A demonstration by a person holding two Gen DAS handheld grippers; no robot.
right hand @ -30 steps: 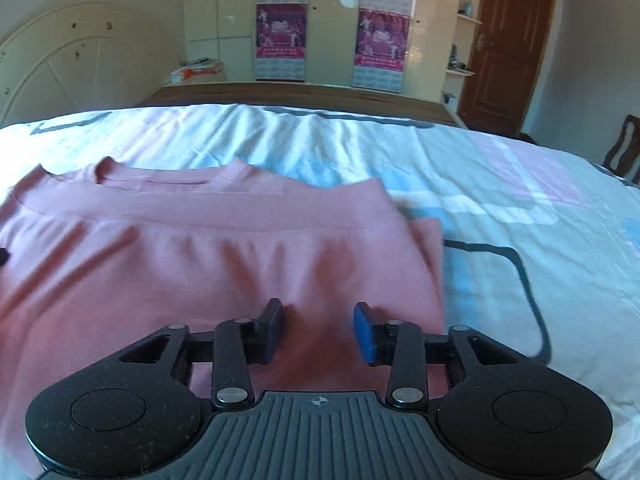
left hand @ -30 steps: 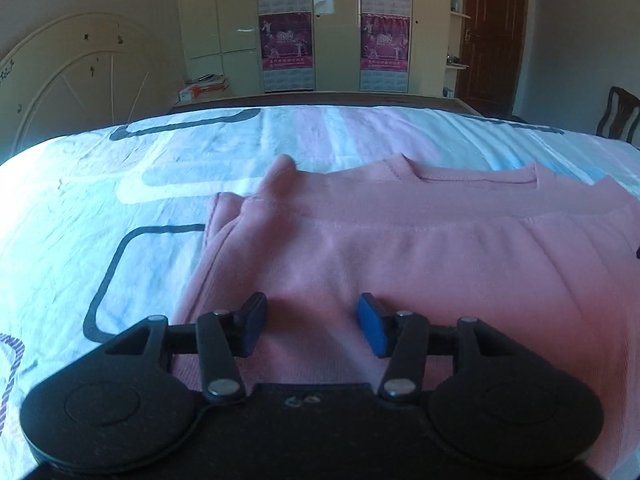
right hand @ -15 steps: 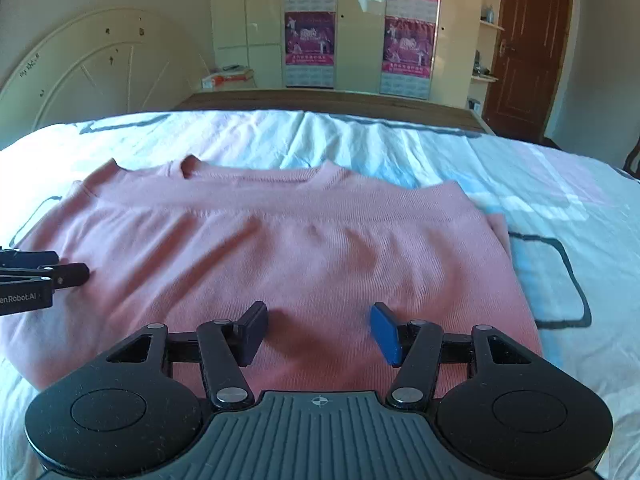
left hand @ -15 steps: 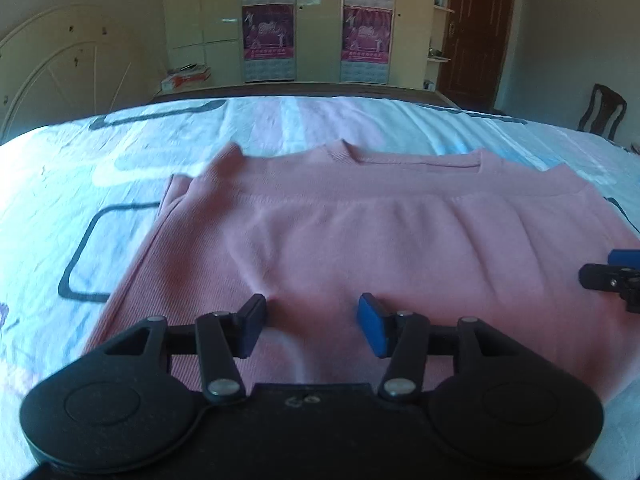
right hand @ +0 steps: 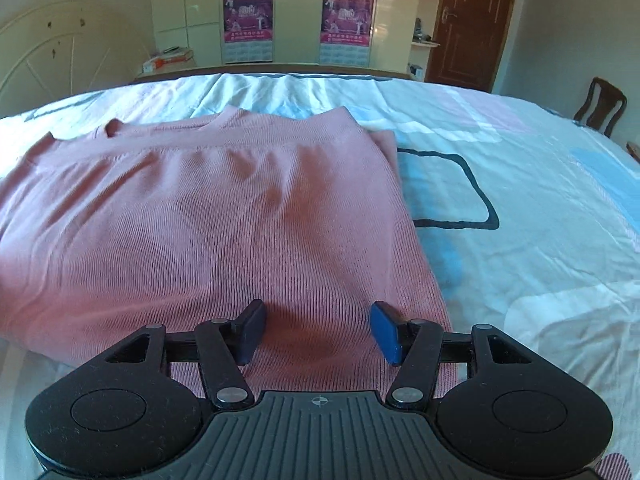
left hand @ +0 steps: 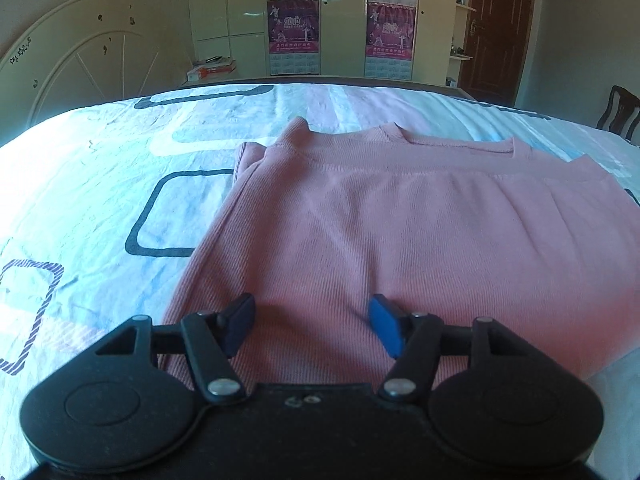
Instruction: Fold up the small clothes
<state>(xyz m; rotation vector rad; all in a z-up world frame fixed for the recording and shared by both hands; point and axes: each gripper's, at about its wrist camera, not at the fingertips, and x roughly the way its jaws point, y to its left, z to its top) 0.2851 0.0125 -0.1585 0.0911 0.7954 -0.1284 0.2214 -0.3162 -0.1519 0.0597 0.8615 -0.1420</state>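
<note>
The folded pink sweater [left hand: 420,232] lies flat on the patterned bedsheet [left hand: 100,200], stretching toward twelve o'clock from both tools. The left gripper [left hand: 312,326] is spreading wider above its near hem, pinching nothing; the right gripper [right hand: 318,332] stands spread over the sweater's right part, empty.

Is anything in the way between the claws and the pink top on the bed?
No. The pink top lies folded on the bedsheet, right under both. The left claw is opening with only fabric beneath; the right claw is open above it too.

Patterned bedsheet [left hand: 100,184], cream wardrobe [left hand: 344,20] with purple posters [right hand: 247,14], brown door [right hand: 472,20], wooden chair [right hand: 600,106]
</note>
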